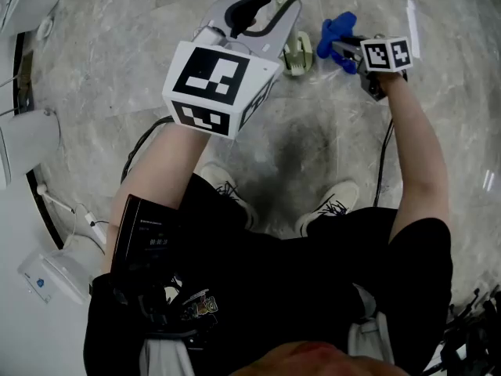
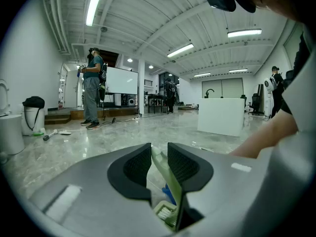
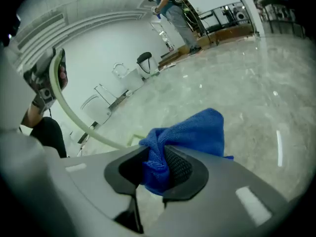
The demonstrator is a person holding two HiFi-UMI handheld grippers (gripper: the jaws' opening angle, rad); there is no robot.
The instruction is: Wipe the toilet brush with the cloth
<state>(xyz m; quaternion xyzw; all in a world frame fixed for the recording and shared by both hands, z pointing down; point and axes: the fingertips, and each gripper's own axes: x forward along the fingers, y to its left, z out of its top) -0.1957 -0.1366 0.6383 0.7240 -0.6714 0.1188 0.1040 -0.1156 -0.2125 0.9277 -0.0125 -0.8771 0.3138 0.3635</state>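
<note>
Green brush handle [image 2: 164,171] between left jaws

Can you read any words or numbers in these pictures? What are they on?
No text here can be read.
White print on the black device by the person's left arm: too small to read.
Two marker cubes: black-and-white squares only, no letters or numbers.

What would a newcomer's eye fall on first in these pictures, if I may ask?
The bright blue cloth stands out first, bunched in the right gripper at the top right of the head view. Beside it, the left gripper, with its large black-and-white marker cube, clamps the pale green toilet brush above the marble floor.
</note>
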